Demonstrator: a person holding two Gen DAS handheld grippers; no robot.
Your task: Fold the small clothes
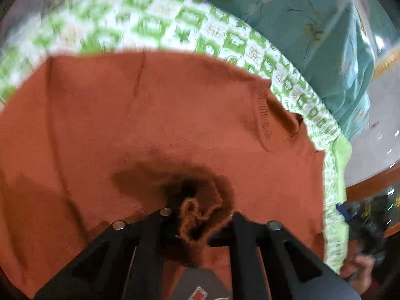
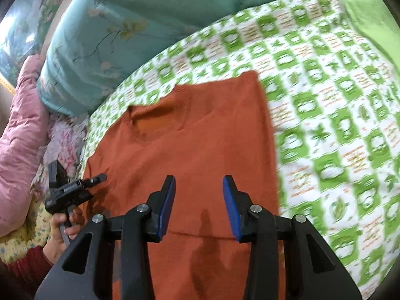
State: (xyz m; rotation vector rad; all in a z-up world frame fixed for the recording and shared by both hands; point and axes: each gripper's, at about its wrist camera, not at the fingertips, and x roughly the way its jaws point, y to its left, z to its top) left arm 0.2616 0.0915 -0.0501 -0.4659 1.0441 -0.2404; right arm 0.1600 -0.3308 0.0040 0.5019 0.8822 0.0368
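With left hand-held gripper (image 1: 200,221) clamped on bunched orange sweater (image 1: 155,115) edge and right hand-held gripper (image 2: 198,208) half-open, empty above it: fold underway, next carry the edge across.

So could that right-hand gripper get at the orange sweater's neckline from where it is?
Probably yes. The right gripper hangs open over the sweater with nothing in it, and the neckline lies ahead across bare knit. The left gripper sits off at the sweater's edge, clear of that path.
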